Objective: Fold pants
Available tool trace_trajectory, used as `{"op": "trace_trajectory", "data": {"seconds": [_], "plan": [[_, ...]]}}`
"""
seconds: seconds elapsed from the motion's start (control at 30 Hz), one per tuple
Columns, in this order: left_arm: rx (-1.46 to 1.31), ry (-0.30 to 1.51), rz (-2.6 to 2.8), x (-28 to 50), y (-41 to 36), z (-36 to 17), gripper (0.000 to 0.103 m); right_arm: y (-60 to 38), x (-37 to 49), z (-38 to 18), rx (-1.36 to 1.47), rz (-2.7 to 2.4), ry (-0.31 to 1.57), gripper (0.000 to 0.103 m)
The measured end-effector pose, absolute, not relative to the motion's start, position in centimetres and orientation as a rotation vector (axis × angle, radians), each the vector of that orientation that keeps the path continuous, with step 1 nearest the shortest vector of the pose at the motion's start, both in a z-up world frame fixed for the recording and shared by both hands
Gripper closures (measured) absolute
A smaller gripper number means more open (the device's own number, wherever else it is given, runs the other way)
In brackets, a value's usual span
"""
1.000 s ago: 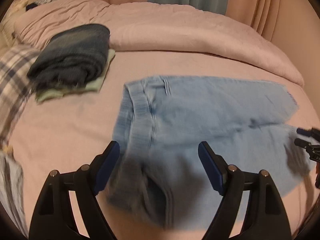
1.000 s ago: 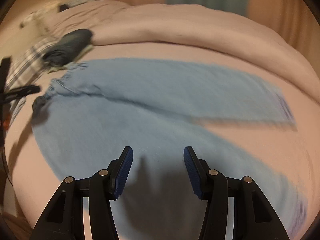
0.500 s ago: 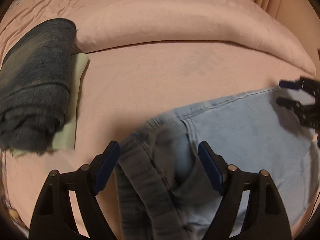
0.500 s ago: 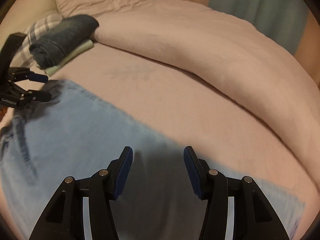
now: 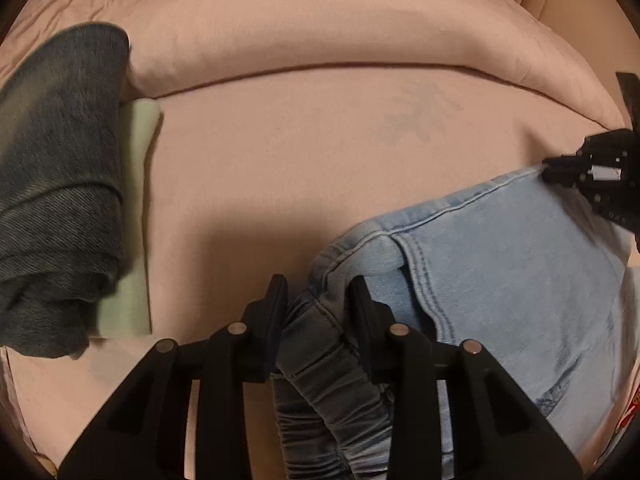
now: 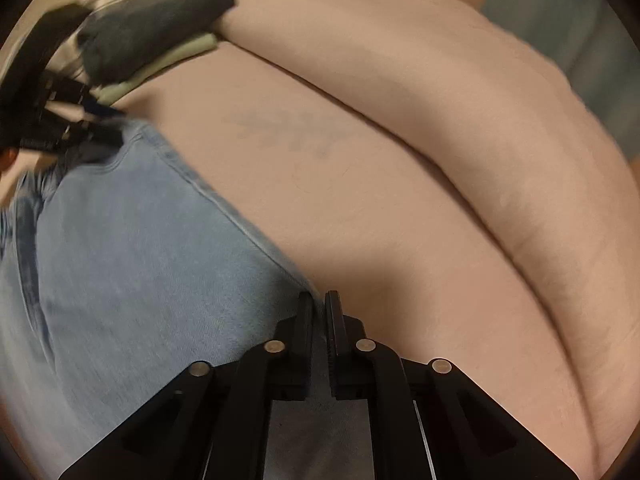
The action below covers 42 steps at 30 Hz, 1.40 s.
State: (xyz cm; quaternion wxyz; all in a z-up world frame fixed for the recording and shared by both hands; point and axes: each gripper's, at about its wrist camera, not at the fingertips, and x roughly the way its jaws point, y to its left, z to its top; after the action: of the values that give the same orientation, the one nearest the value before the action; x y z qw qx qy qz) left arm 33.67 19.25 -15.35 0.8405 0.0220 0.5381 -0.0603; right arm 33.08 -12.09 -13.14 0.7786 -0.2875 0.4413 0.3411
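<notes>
On the pink bed [image 5: 304, 168], in front of the rolled duvet [image 5: 340, 36], the light-blue pants [image 5: 520, 264] lie partly flat, partly lifted at two points.

Left hand-held gripper [image 5: 318, 292]: jaws closed on the bunched waistband [image 5: 332, 364], a thick gathered wad of denim between the pads. Right hand-held gripper [image 6: 319, 312]: jaws nearly together, pinching the thin seam edge of the pants [image 6: 132, 264] farther along the leg.

Step in hand, as I read it: carry one long edge over to make the lengthwise fold.

Notes for doing it well:
- Keep the fabric between the two grips taut, so the lifted edge stays straight and does not sag.
- Move both grippers together, at matching height, toward the duvet or away from it, not separately.
- Right grip is on very little cloth; a jerk could slip it free.
- Steer clear of the dark folded jeans [image 5: 60, 184] and the pale green garment [image 5: 136, 208] beneath them, left of the waistband.
- Lay seam onto seam before letting go.
</notes>
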Motion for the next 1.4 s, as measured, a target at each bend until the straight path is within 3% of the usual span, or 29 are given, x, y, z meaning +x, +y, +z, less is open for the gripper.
{"op": "trace_trajectory", "data": {"seconds": [0.07, 0.1, 0.13, 0.2, 0.23, 0.27, 0.33, 0.6, 0.83, 0.97, 1.27, 1.4], "plan": [[0.096, 1.136, -0.111, 33.8, 18.6, -15.4, 0.059, -12.1, 32.8, -14.2, -0.648, 0.726, 0.984, 0.097], [0.123, 1.144, -0.085, 33.8, 18.3, -15.5, 0.042, -12.2, 32.6, -14.0, -0.646, 0.718, 0.984, 0.096], [0.139, 1.144, -0.064, 33.6, 18.3, -15.6, 0.036, -12.3, 32.7, -14.0, -0.638, 0.714, 0.992, 0.096], [0.124, 1.156, -0.062, 33.7, 18.3, -15.6, 0.042, -12.3, 32.6, -13.9, -0.635, 0.692, 1.000, 0.096], [0.098, 1.157, -0.066, 33.8, 18.3, -15.5, 0.060, -11.9, 32.4, -13.8, -0.645, 0.677, 0.997, 0.096], [0.068, 1.156, -0.083, 33.7, 18.4, -15.1, 0.067, -11.6, 32.0, -13.6, -0.664, 0.659, 0.985, 0.097], [0.108, 1.119, -0.064, 33.0, 17.8, -14.0, 0.072, -11.3, 30.8, -12.8, -0.686, 0.629, 0.949, 0.097], [0.238, 0.858, -0.071, 24.5, 15.5, -7.1, 0.074, -12.0, 21.9, -5.1, -0.656, 0.551, 0.679, 0.097], [0.454, 0.664, -0.079, 13.9, 13.9, -4.2, 0.075, -16.2, 7.5, -1.6, -0.723, 0.555, 0.479, 0.097], [0.528, 0.641, -0.109, 9.4, 13.8, -6.6, 0.075, -15.1, 2.6, -2.6, -0.768, 0.638, 0.502, 0.097], [0.739, 0.775, -0.098, 5.8, 13.2, -16.2, 0.072, -12.6, -2.7, -12.8, -0.974, 0.751, 0.644, 0.097], [0.740, 0.764, -0.076, 5.0, 13.2, -16.4, 0.072, -12.4, -2.0, -14.1, -1.004, 0.726, 0.667, 0.097]]}}
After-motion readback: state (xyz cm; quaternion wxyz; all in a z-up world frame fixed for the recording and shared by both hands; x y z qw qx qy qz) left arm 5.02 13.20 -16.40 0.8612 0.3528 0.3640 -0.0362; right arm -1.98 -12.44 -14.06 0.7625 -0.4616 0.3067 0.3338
